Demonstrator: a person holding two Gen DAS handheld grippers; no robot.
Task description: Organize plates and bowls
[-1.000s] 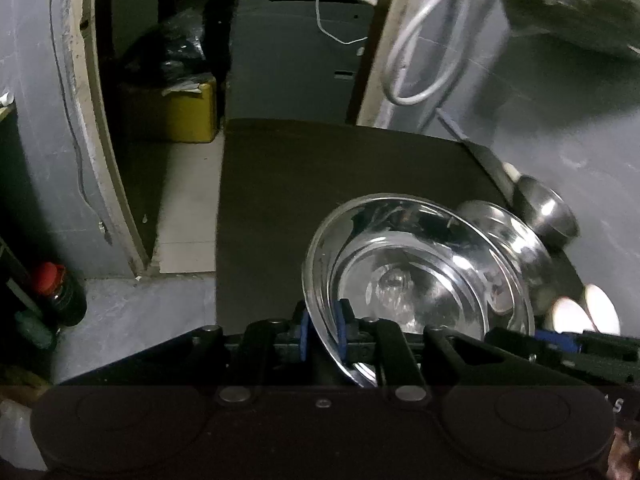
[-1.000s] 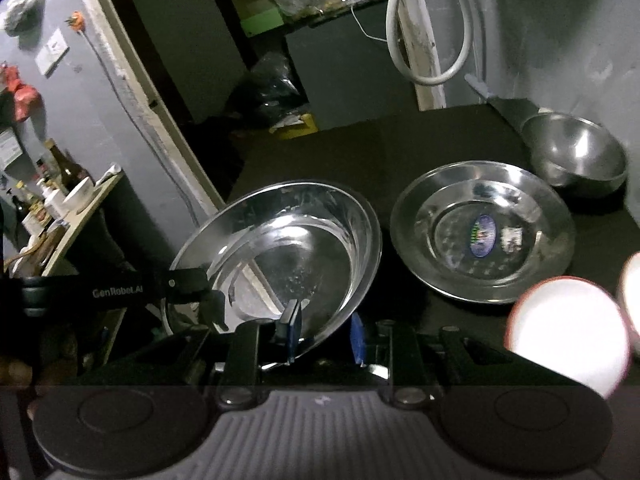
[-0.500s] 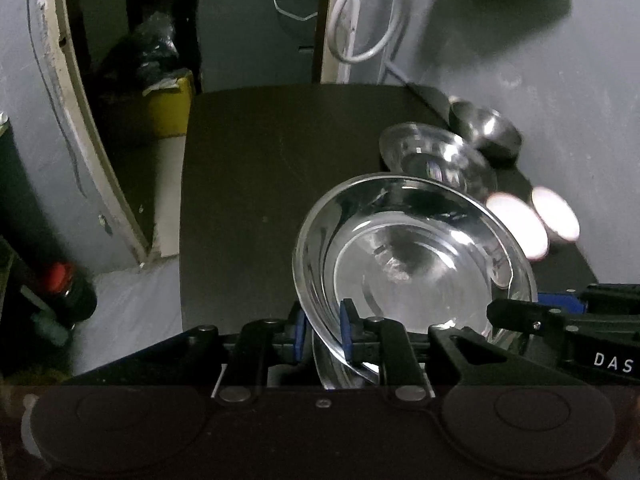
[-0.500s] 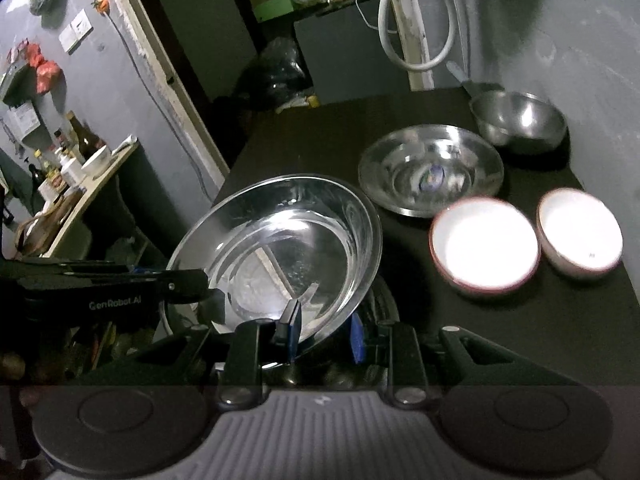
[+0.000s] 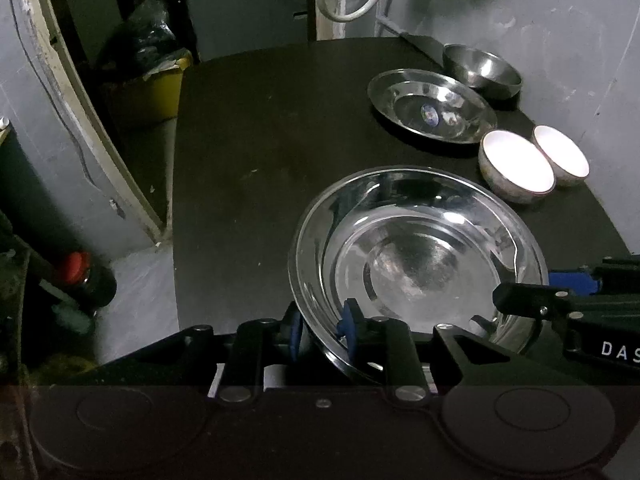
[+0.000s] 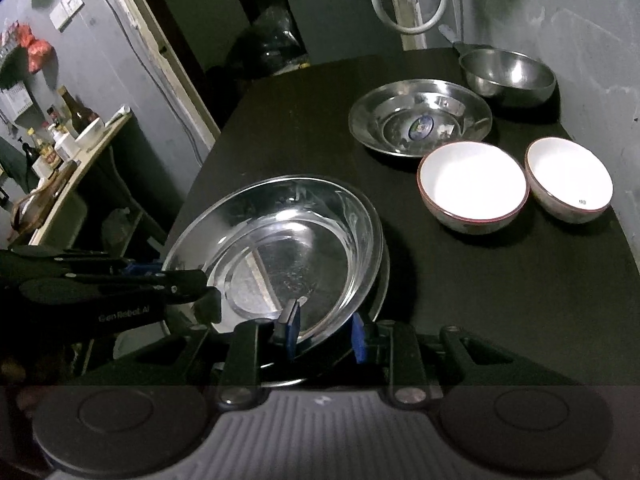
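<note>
dark table (image 6: 460,300), two steel plates (image 6: 296,256), two white bowls (image 6: 472,180), both hand-held grippers (image 5: 322,330) opening around plate rim

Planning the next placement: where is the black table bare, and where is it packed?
Bare: the table's whole doorway-side strip, left of the small steel plate, running back to the far edge. Also the near-right corner in front of the two white bowls. Crowded: along the wall, steel bowl, plate, white bowls.
</note>
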